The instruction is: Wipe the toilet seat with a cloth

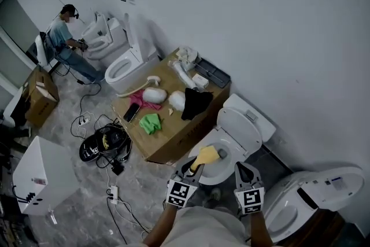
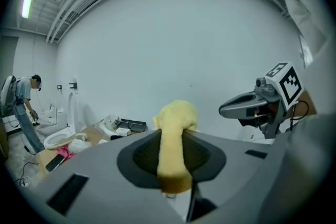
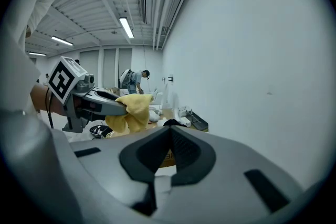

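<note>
1. The yellow cloth sits between the jaws of the left gripper. In the left gripper view it runs straight up the middle of the jaw seat and bunches into a soft knob past the tips, toward 12 o'clock.
2. In the head view the cloth hangs over the open bowl of the toilet, whose lid is raised toward 1 o'clock. The cloth lies at about 10 o'clock over the toilet seat. Whether it touches the seat cannot be told from this height.
3. The right gripper is beside the left one, toward 3 o'clock from it, also above the bowl and apart from the cloth.
4. The near part of the seat is covered by both grippers and the person's sleeves at 6 o'clock. The cloth's lower end is lost behind the left jaw body. A second toilet at 4 o'clock is cut off by the frame edge.
5. The left jaws are pinched narrowly on the cloth, their pads pressing it from both sides.
6. The right jaws are drawn together with only a thin seam between them and nothing in it.
7. A cardboard box stands at 10 o'clock from the toilet. Another person works well apart at a far toilet.
</note>
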`<state>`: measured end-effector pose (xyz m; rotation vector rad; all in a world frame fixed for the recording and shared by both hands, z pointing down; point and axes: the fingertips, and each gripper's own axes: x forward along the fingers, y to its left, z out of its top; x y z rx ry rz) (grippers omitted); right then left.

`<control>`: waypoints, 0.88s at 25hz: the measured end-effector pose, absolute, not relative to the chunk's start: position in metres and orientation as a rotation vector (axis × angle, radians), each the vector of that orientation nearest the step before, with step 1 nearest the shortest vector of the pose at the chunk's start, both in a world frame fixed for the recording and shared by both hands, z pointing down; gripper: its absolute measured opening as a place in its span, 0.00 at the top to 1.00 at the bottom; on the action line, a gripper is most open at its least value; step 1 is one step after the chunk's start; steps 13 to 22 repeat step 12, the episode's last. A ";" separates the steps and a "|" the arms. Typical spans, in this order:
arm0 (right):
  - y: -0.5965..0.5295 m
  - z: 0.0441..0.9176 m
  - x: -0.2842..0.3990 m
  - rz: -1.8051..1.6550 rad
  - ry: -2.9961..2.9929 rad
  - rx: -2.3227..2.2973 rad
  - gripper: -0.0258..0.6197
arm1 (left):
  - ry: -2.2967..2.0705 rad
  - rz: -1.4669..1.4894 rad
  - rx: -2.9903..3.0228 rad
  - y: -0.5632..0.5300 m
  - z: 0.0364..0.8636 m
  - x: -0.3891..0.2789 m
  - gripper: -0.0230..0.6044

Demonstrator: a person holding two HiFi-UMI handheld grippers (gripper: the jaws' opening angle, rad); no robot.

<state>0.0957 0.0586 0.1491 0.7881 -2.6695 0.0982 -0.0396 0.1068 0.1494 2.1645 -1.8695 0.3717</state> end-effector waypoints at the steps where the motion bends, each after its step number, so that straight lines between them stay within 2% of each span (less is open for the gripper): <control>1: 0.059 0.145 0.097 0.090 -2.672 0.774 0.95 | -1.870 0.371 2.162 0.107 0.146 -0.037 0.81; 22: 0.067 0.116 0.070 0.063 -2.708 0.751 0.95 | -1.860 0.408 2.210 0.118 0.116 -0.046 0.81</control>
